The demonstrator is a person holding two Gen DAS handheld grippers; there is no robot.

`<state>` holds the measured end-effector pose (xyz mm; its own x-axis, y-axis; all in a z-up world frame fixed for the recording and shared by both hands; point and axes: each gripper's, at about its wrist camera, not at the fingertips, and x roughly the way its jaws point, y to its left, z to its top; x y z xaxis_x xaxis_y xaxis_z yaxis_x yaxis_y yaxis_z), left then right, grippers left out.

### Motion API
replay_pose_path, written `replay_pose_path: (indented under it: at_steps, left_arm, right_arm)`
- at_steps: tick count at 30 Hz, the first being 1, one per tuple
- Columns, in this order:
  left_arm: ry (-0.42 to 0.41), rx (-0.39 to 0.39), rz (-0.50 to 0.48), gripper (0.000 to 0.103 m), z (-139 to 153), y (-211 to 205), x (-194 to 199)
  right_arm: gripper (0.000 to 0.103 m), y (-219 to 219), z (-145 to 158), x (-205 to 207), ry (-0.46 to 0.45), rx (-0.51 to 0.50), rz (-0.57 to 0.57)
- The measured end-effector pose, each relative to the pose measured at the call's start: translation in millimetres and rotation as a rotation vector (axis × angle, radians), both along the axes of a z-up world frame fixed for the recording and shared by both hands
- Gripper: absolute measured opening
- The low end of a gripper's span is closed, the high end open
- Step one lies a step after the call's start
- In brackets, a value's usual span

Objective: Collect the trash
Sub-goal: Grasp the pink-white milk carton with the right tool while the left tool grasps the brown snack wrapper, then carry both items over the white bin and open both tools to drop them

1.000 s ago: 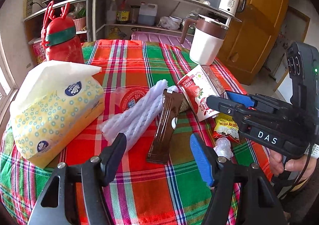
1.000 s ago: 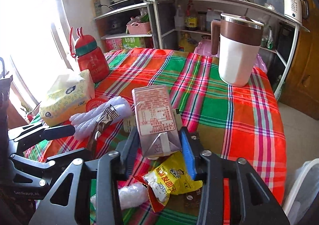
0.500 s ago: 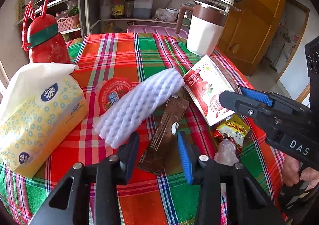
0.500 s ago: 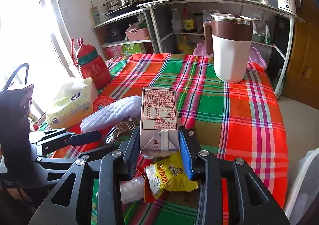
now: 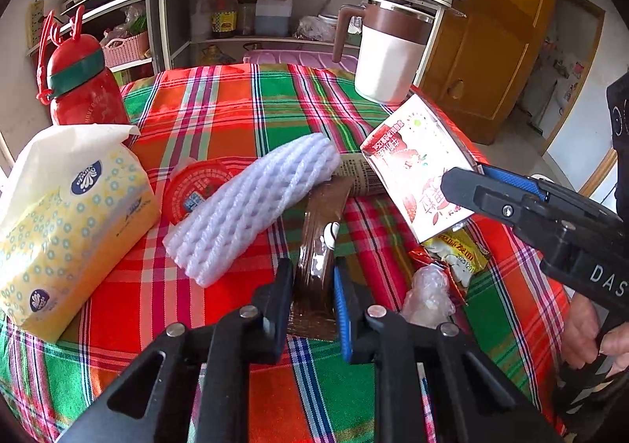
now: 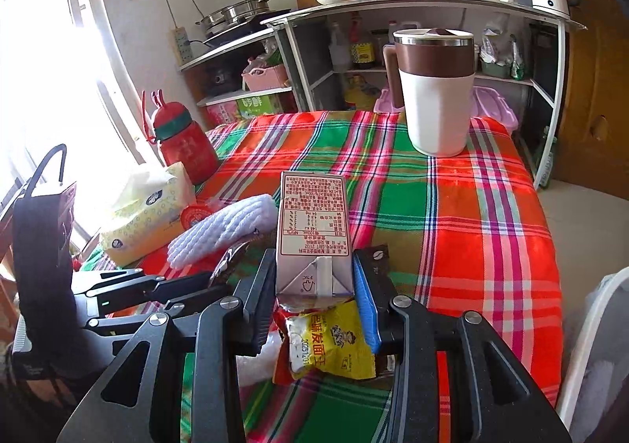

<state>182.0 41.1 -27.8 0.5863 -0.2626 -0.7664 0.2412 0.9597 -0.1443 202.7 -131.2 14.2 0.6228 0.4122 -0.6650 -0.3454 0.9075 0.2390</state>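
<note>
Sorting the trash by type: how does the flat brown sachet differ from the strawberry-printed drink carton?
The brown sachet is thin, dark and glossy; the strawberry carton is boxy, white and red. The sachet lies on the plaid cloth, pinched by the left gripper; the carton is lifted, tilted, in the right gripper. Both are gripped.

The table (image 5: 220,109) is seen from low and close in both views, looking toward the shelves (image 6: 412,6). The left view sits further left. The white jug (image 5: 387,57) and tissues (image 6: 147,217) are shared.
</note>
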Motion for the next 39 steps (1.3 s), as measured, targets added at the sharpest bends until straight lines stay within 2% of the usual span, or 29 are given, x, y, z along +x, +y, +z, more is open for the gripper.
replay_pose_path:
  at_steps: [11,20,24,31,39]
  left_arm:
    - [-0.044,-0.031,-0.005,0.021,21,-4,-25]
    - [-0.090,-0.060,-0.067,0.021,45,-29,-45]
    - [-0.046,-0.104,-0.108,0.021,40,-43,-50]
    - [0.006,-0.075,-0.148,0.021,21,-72,-67]
    - [0.070,-0.077,-0.160,0.021,3,-85,-81]
  right_arm:
    - [0.038,-16,13,-23,-0.028,0.051,-0.032]
    - [0.038,-43,29,-52,-0.052,0.079,-0.093]
    - [0.038,-59,31,-67,-0.049,0.096,-0.127]
    - [0.038,-84,34,-85,-0.052,0.103,-0.173]
    - [0.038,-103,31,-101,-0.048,0.111,-0.202]
